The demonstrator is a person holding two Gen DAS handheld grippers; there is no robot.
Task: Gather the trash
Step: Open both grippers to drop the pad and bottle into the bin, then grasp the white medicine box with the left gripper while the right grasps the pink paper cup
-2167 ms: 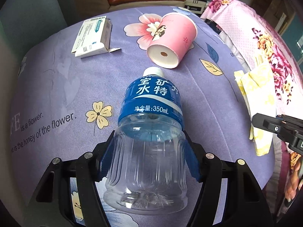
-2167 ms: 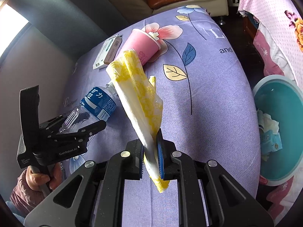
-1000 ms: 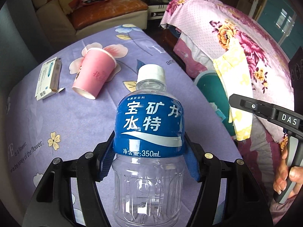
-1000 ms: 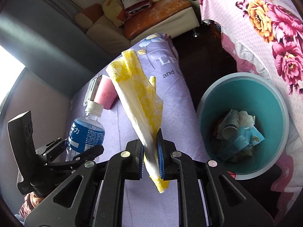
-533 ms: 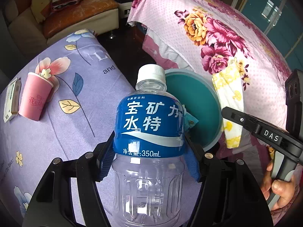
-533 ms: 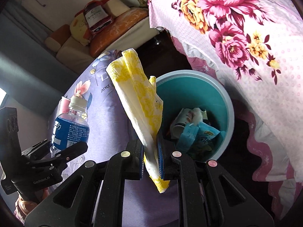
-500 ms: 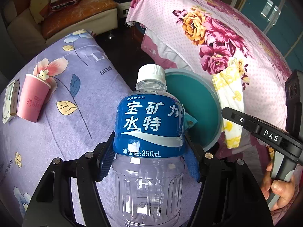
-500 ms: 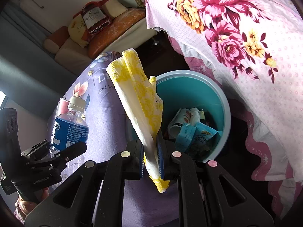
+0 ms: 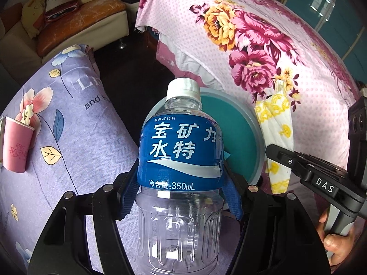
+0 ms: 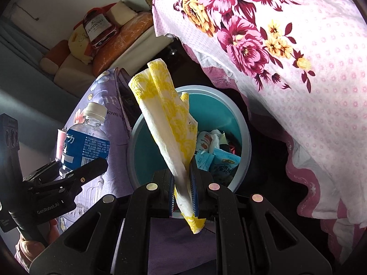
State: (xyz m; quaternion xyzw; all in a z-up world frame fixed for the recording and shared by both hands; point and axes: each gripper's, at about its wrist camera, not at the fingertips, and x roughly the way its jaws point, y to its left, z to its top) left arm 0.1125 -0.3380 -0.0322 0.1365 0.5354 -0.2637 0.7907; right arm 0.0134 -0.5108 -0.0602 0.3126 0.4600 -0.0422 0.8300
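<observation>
Two items carried toward teal bin [image 10: 245,133]. Left gripper [image 9: 179,197] fingers clamp empty bottle [image 9: 180,151] at label, long axis along fingers, cap toward bin rim. Right gripper [image 10: 183,192] fingers pinch yellow-white napkin [image 10: 169,123], free end over bin opening; this hand nearer drop point, judged. Readable: "350mL" on bottle, "DAS" and "GenRobot.AI" on grippers, "Hennessy" on cushion [image 9: 59,0].
</observation>
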